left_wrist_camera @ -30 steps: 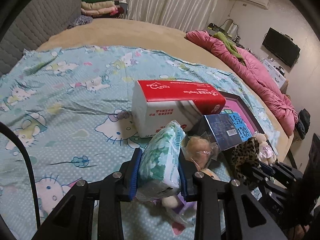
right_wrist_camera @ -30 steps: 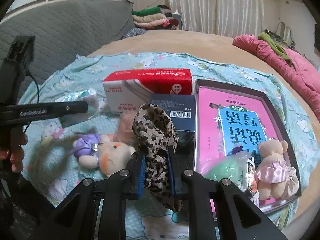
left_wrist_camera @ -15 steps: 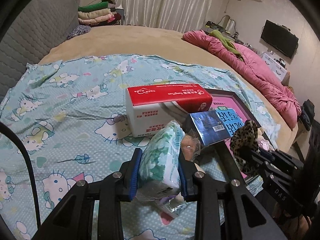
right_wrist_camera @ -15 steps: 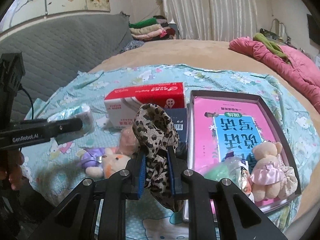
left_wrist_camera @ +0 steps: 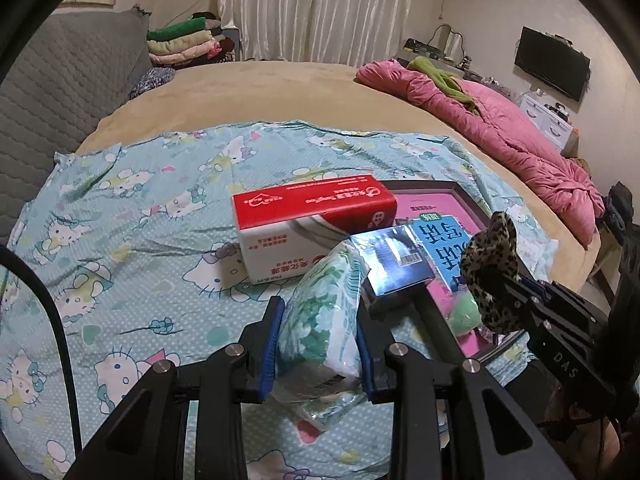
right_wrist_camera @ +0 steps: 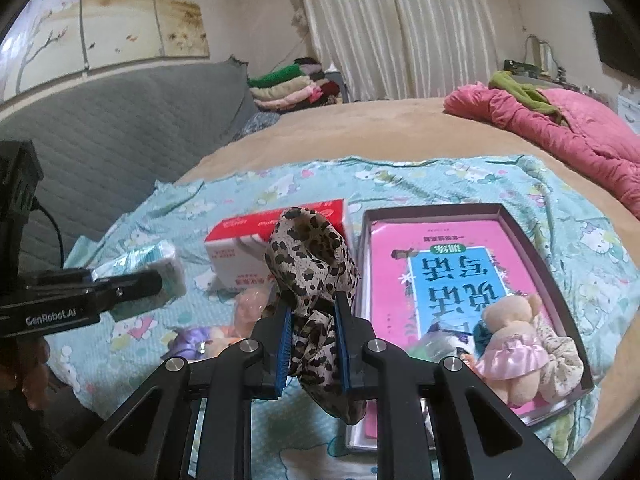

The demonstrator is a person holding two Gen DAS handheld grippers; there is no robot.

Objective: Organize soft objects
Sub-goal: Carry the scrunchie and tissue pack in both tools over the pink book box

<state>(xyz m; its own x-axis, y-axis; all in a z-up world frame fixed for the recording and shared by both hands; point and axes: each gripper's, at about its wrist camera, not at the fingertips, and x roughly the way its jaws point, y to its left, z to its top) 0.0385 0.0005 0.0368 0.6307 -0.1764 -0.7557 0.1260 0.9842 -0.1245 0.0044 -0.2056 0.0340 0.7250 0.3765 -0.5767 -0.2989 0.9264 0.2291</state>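
Observation:
My left gripper (left_wrist_camera: 318, 320) is shut on a green-and-white tissue pack (left_wrist_camera: 324, 312) and holds it above the blue cartoon sheet; the pack also shows in the right wrist view (right_wrist_camera: 148, 268). My right gripper (right_wrist_camera: 311, 312) is shut on a leopard-print scrunchie (right_wrist_camera: 314, 276), held above the sheet left of the dark tray (right_wrist_camera: 520, 228); the scrunchie also shows in the left wrist view (left_wrist_camera: 492, 268). In the tray lie a pink book (right_wrist_camera: 448, 264), a teddy in a pink dress (right_wrist_camera: 512, 340) and a pale scrunchie (right_wrist_camera: 560, 360).
A red-and-white tissue box (left_wrist_camera: 308, 224) and a dark blue box (left_wrist_camera: 396, 260) lie on the sheet beside the tray. Small plush toys (right_wrist_camera: 208, 340) lie below my grippers. A pink quilt (left_wrist_camera: 500, 128) lies at the right, folded clothes (left_wrist_camera: 180, 44) at the back.
Both grippers have risen and pulled back from the pile, each still holding its item. The plush toys under the left gripper have dropped out of its view.

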